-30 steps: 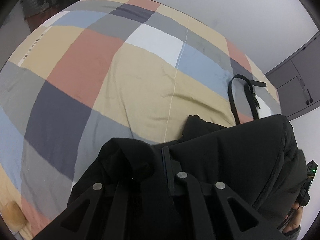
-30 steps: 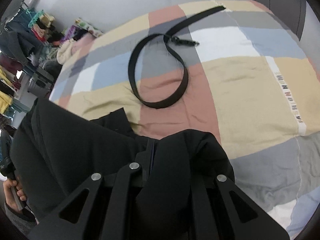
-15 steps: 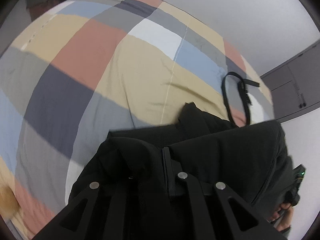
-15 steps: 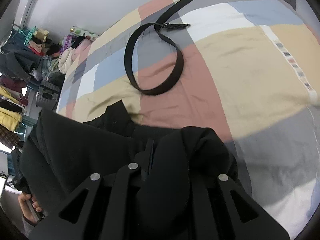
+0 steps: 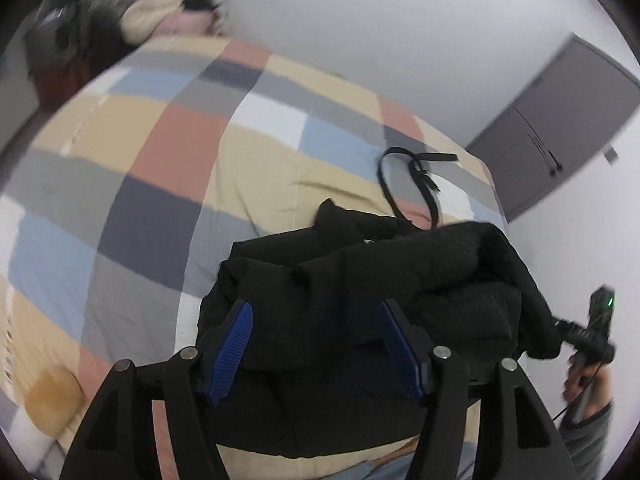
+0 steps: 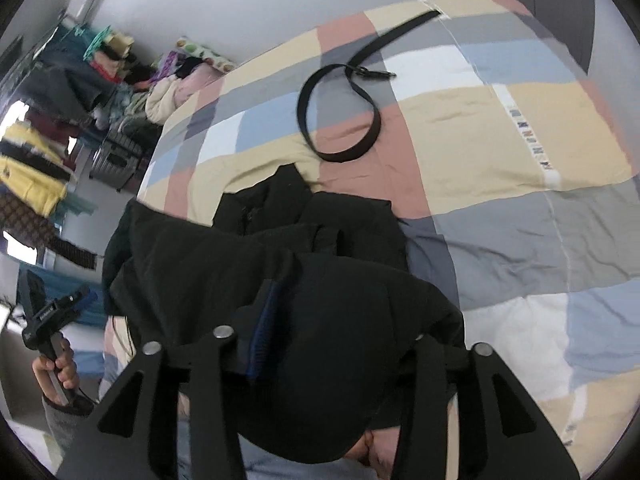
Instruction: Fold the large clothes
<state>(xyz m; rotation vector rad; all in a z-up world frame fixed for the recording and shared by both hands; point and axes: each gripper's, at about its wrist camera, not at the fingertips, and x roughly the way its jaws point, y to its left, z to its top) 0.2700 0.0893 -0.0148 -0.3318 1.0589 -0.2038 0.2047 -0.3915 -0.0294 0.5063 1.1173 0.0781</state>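
A large black padded garment (image 5: 384,280) lies bunched at the near edge of a bed with a checked cover (image 5: 168,152). My left gripper (image 5: 316,336) is open just above it, its blue pads (image 5: 234,342) bare. In the right wrist view the garment (image 6: 248,248) is folded over on itself, and a fold of it drapes over my right gripper (image 6: 344,344). Those jaws stand wide apart, one blue pad (image 6: 262,336) showing, the other finger hidden under the cloth.
A black belt (image 6: 344,112) lies looped on the bed beyond the garment, also in the left wrist view (image 5: 408,184). A clothes rack (image 6: 44,128) and piled clothes stand left of the bed. A grey cupboard (image 5: 560,132) stands at the right wall.
Both grippers have opened and let go of the garment. The garment has dropped onto the bed in a folded heap, and both grippers have pulled back.
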